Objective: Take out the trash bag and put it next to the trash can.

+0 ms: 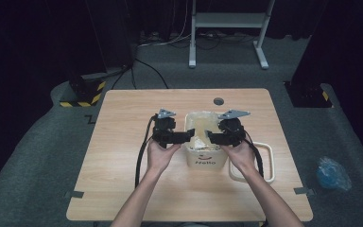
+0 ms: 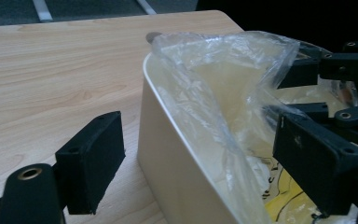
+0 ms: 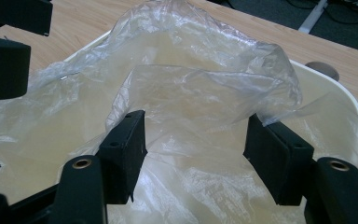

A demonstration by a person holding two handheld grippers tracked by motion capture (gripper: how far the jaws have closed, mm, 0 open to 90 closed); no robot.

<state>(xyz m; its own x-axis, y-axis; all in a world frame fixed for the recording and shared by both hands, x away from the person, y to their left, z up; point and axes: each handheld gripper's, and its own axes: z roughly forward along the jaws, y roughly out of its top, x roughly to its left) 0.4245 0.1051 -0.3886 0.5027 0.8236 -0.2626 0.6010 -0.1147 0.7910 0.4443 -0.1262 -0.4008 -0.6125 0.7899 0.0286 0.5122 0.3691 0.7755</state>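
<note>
My right claw (image 3: 193,161) jaws spread, plastic liner (image 3: 191,88) bunched between them, not pinched. Left claw (image 2: 205,163) released, straddling bin (image 1: 203,158) wall, frame centre on tabletop (image 1: 123,189). Risk: thin film slips or tears if I clamp a loose fold.

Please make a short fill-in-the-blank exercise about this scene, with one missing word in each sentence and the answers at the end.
1. The clear plastic bag lines a ____ bin that stands on the table.
2. The word printed on the front of the bin is ____.
3. The jaws of the right gripper stand ____, with bag plastic between them.
4. The left gripper has one jaw outside the bin wall and the other ____ it.

Answers: white; Hello; open; inside
</note>
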